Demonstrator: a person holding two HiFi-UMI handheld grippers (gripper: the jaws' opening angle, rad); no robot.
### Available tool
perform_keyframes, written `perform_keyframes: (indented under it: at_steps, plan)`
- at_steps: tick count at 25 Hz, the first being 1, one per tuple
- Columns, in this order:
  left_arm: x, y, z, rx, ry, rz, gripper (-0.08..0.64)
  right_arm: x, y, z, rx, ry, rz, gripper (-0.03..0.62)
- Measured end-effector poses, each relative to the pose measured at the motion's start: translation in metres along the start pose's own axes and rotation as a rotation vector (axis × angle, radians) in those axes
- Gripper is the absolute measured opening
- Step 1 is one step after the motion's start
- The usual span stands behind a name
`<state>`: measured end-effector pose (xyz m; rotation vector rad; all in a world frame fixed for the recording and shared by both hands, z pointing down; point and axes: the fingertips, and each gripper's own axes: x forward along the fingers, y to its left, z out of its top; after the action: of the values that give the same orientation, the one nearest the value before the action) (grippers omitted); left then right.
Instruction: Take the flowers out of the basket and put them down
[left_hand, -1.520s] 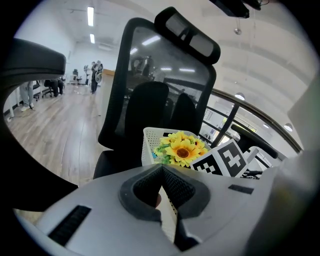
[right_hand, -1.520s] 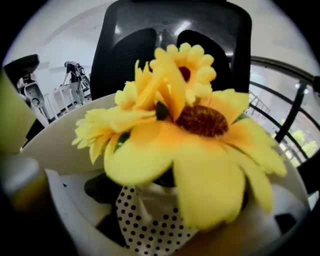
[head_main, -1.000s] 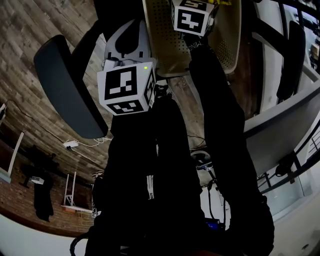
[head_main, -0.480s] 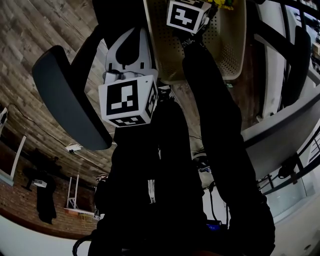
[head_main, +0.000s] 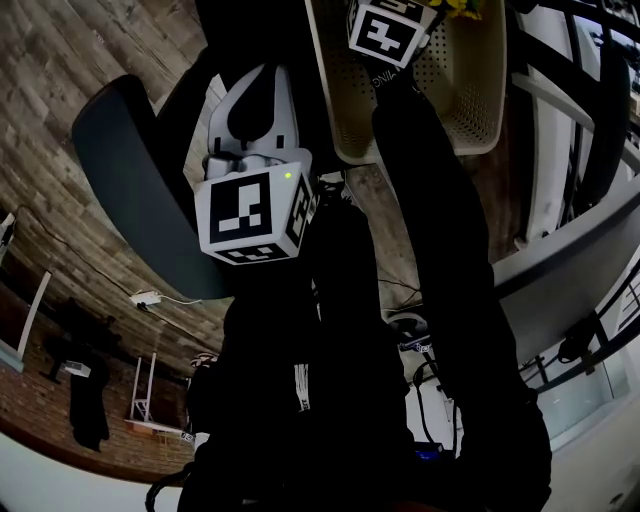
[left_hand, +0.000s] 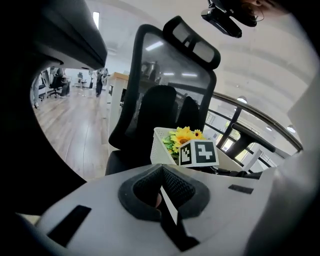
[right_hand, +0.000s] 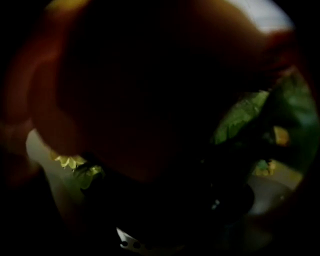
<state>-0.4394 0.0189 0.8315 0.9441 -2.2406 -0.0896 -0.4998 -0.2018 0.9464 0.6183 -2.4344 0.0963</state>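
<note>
The cream perforated basket (head_main: 455, 95) sits at the top of the head view, with yellow flowers (head_main: 462, 8) at its far end. My right gripper reaches into it; only its marker cube (head_main: 388, 30) shows there. The left gripper view shows the same basket (left_hand: 162, 147), the yellow flowers (left_hand: 184, 136) and that cube (left_hand: 200, 153). The right gripper view is almost black, with green leaves (right_hand: 240, 117) and a yellow petal (right_hand: 67, 161) pressed close. Its jaws are opening; I cannot make out whether a flower lies between them. My left gripper (head_main: 255, 85) hangs beside the basket, shut on nothing.
A black office chair (left_hand: 170, 75) stands behind the basket; its dark back (head_main: 140, 190) sits left of my left gripper. Wooden floor (head_main: 60, 100) lies below. A grey desk edge (head_main: 560, 240) and railing run along the right.
The right gripper's cube has stayed deep in the basket and shifted slightly right with it in the view. The left gripper has hardly moved.
</note>
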Motion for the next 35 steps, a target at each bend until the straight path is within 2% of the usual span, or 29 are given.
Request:
perform_keyframes:
  at_steps: [5,10,18,24,29,35]
  plan:
    - [-0.01,-0.02,0.002,0.01,-0.012,-0.021,0.0,-0.03,-0.001,0.0,-0.021,-0.038,0.029,0.54]
    - [-0.031,-0.045,0.023,0.031,-0.04,-0.049,0.0,-0.08,-0.004,0.033,-0.01,-0.091,0.037,0.54]
    - [-0.09,-0.089,0.091,0.061,-0.078,-0.071,0.0,-0.192,-0.024,0.122,0.037,-0.151,0.036,0.54]
    - [-0.15,-0.137,0.142,0.103,-0.117,-0.089,0.001,-0.296,-0.056,0.187,0.087,-0.207,0.014,0.54]
    - [-0.189,-0.138,0.185,0.117,-0.132,-0.102,0.0,-0.358,-0.048,0.227,0.118,-0.222,-0.003,0.54]
    - [-0.257,-0.177,0.22,0.144,-0.152,-0.152,0.0,-0.467,-0.066,0.256,0.164,-0.249,-0.061,0.54]
